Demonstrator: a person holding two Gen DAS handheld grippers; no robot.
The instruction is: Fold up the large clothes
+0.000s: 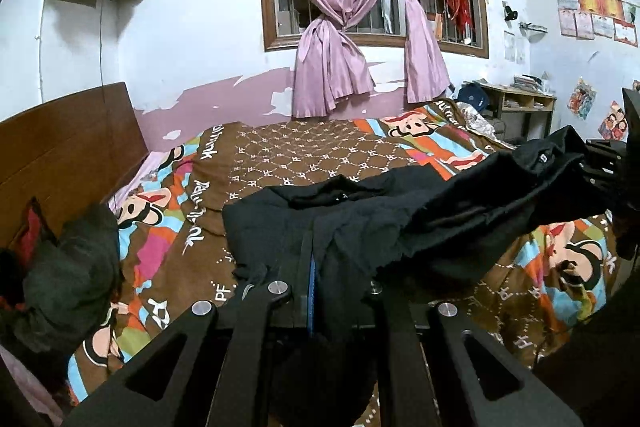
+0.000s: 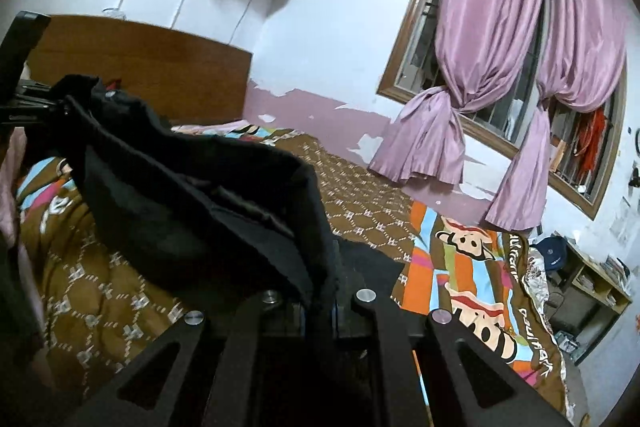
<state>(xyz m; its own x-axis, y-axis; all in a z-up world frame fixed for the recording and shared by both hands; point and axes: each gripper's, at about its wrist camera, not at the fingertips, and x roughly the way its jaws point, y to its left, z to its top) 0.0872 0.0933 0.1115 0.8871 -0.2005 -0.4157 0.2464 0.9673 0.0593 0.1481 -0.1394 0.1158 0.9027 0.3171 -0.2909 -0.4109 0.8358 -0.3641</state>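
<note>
A large black garment (image 1: 400, 219) hangs stretched in the air above the bed between both grippers. In the left wrist view my left gripper (image 1: 314, 267) is shut on one edge of it, the cloth bunched over the fingers. From there the fabric runs up and right to my right gripper (image 1: 600, 163) at the frame's edge. In the right wrist view my right gripper (image 2: 334, 291) is shut on a fold of the black garment (image 2: 200, 195). The cloth sags leftward to the left gripper (image 2: 36, 103). Part of the garment still rests on the quilt.
A bed with a brown cartoon-print quilt (image 1: 304, 155) lies under the garment, its wooden headboard (image 1: 60, 155) at the left. A heap of dark clothes (image 1: 68, 275) sits near the headboard. Pink curtains (image 1: 340, 7) hang behind, and a desk (image 1: 520, 103) stands at the far right.
</note>
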